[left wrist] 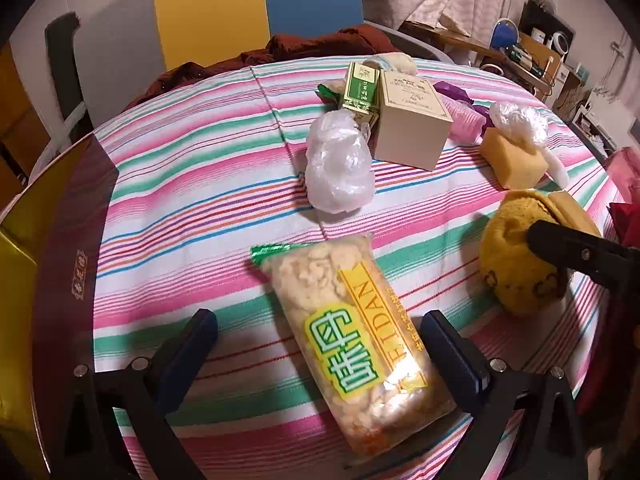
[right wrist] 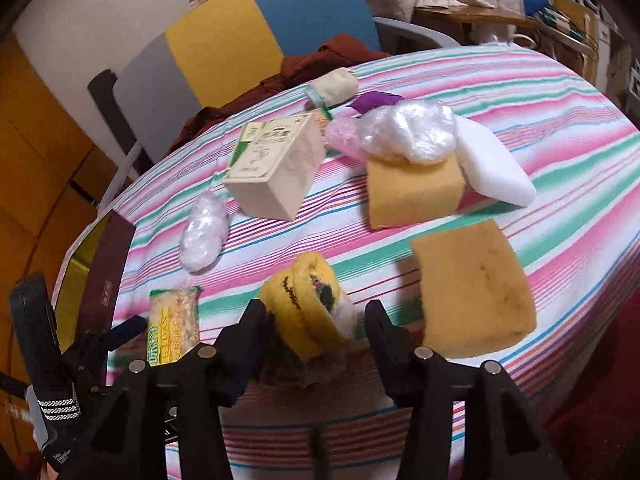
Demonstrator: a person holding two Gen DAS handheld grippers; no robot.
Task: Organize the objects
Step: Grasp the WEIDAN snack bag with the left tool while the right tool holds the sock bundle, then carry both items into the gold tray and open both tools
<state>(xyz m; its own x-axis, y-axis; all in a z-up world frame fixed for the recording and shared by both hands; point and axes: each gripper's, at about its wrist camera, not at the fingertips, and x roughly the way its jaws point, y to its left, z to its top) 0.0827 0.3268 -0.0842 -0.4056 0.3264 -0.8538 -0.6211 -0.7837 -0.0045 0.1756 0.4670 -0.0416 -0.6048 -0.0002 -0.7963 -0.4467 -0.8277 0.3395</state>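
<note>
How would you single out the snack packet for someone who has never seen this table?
On the striped tablecloth, look at the near edge, between the left claw and its open jaws. The clear plastic snack packet lies flat there, the only item with a yellow band and green printed label.

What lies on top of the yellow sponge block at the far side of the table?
A crumpled clear plastic bag sits on the yellow sponge block, covering its far upper edge. Whether anything lies beneath the bag cannot be seen.

Both wrist views look steeply down, close, sharing the striped table (left wrist: pixel 192 168).
</note>
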